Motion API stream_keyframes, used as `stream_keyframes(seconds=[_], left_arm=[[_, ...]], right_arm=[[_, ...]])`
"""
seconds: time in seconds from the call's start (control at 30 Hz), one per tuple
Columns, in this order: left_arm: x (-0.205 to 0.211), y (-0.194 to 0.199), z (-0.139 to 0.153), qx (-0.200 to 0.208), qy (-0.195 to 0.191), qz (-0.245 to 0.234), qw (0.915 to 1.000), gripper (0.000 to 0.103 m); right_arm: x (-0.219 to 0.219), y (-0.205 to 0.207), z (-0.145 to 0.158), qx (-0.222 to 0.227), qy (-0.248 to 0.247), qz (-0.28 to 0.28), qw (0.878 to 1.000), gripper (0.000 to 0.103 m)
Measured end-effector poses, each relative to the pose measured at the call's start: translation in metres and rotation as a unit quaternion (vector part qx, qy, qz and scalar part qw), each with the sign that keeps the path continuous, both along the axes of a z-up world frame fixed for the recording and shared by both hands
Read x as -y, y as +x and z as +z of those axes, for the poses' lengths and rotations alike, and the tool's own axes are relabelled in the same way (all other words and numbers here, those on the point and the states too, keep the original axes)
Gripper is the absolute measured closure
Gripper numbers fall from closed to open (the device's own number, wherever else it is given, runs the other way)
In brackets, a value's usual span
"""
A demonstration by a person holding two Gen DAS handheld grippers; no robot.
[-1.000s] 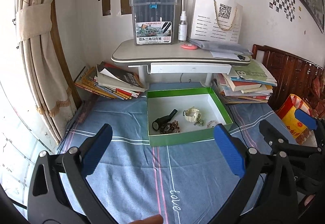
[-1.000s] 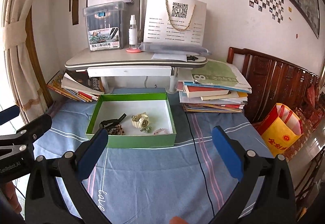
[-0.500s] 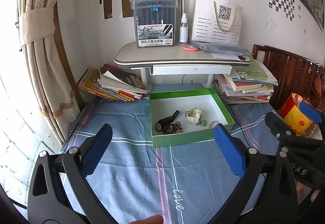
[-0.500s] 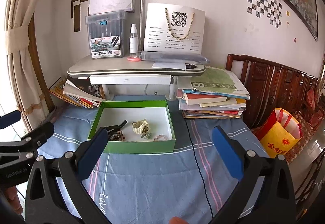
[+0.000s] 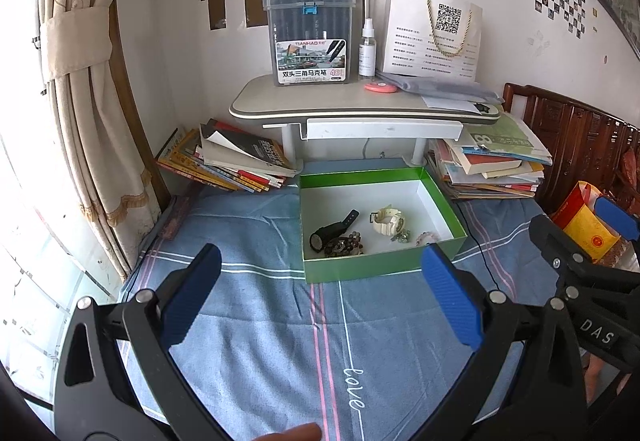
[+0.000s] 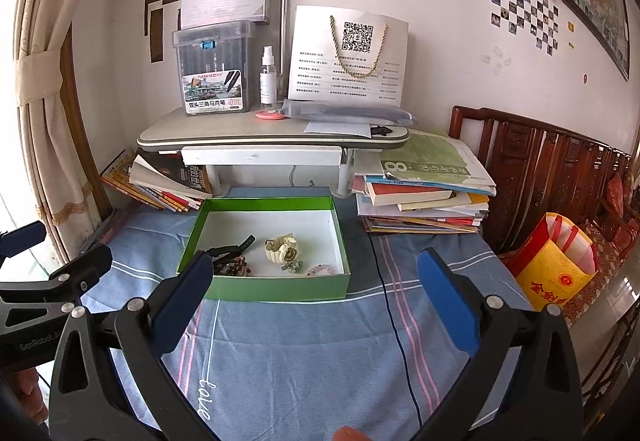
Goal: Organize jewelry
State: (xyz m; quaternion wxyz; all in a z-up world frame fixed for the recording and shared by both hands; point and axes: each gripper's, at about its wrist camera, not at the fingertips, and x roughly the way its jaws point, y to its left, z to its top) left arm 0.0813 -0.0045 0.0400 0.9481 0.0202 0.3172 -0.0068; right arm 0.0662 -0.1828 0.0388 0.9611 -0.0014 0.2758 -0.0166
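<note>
**Both grippers empty, jewelry waiting in the green box**

Your left gripper point(image 5: 320, 301) and right gripper point(image 6: 312, 299) hang over the blue striped bedsheet point(image 5: 260, 341), fingers spread wide, holding nothing. The sheet is soft cloth, so the box on it may slide if you push.

At 12 o'clock sits the shallow green cardboard box point(image 5: 360, 271), white inside. Come in from above, over its near wall, and pick one piece at a time.

The black watch point(image 5: 330, 231) lies at the box's 9 o'clock with the dark bead bracelet point(image 5: 344, 247) touching it; I judge those the likeliest to tangle. The cream watch point(image 5: 388, 221) is chunky and rigid, an easier grasp. The small greenish trinket point(image 6: 292, 267) and pink bead bracelet point(image 6: 322, 270) lie near the right corner.
</note>
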Motion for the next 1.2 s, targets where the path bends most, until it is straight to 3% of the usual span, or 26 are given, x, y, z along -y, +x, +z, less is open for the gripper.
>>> stream_keyframes(seconds=[1.2], left_arm=[[0.0005,-0.0056,-0.0019,-0.003,0.003,0.002,1.0,0.004]], right_arm=[[-0.0032,-0.0072,0.0022,0.001,0.01,-0.007,1.0,0.003]])
